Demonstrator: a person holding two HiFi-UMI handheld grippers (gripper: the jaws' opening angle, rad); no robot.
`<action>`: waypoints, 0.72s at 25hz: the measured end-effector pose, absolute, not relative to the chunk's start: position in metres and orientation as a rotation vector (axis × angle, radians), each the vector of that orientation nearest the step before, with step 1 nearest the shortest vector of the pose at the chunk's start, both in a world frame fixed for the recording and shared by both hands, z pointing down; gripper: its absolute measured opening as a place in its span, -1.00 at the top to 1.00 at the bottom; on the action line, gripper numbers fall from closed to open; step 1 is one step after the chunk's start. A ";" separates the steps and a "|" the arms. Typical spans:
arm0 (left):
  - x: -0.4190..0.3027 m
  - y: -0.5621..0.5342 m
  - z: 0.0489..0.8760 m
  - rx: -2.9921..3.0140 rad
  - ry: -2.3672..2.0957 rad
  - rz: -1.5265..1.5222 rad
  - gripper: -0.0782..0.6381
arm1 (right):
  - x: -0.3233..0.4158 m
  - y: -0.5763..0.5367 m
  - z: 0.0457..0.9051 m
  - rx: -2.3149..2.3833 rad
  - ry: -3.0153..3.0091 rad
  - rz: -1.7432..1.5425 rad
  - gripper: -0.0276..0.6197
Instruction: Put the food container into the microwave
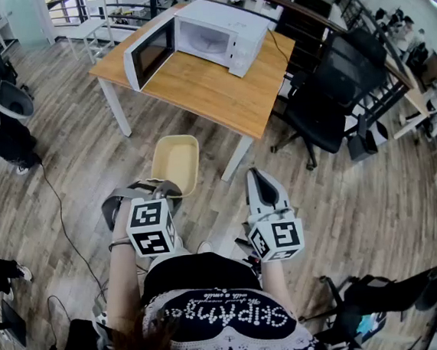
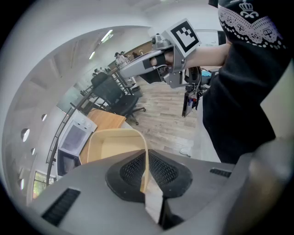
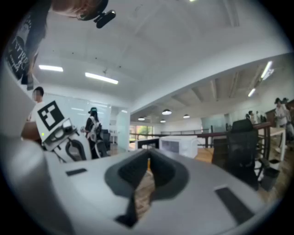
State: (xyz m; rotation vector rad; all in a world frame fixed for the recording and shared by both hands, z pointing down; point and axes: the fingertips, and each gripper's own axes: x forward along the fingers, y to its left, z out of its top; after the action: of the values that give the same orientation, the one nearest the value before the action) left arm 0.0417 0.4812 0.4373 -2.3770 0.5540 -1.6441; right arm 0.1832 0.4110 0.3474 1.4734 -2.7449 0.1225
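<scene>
Right now the food container (image 1: 176,163) hangs out over the wooden floor (image 1: 72,169), carried by one wall. The left gripper (image 1: 161,190) has its jaws pinched tight on the rim, plain in its own view. The right gripper (image 1: 255,176) rides alongside, jaws pressed together on nothing. So this looks like the carry leg. Ahead, well apart, the microwave (image 1: 217,36) stands on the table (image 1: 211,94), its door (image 1: 149,55) swung open. The next move, I'd say, calls for closing that gap, keeping the tub level and lining it up with the cavity.
</scene>
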 end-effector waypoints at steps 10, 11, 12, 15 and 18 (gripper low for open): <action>0.028 0.456 0.442 -2.398 0.570 -1.608 0.65 | 0.171 0.386 0.351 1.467 -2.750 0.081 0.80; 0.029 0.457 0.442 -2.398 0.555 -1.609 0.65 | 0.174 0.386 0.351 1.470 -2.747 0.079 0.80; 0.031 0.457 0.443 -2.397 0.537 -1.610 0.65 | 0.176 0.385 0.351 1.473 -2.744 0.076 0.80; 0.033 0.457 0.443 -2.394 0.488 -1.615 0.65 | 0.180 0.383 0.352 1.471 -2.740 0.074 0.80; 0.037 0.455 0.443 -2.386 0.482 -1.623 0.65 | 0.182 0.381 0.354 1.456 -2.742 0.075 0.80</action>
State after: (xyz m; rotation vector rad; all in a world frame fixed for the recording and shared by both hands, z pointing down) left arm 0.0367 0.4552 0.4429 -2.3862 0.4819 -1.6235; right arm 0.1825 0.3813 0.3539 1.4556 -2.7421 0.0751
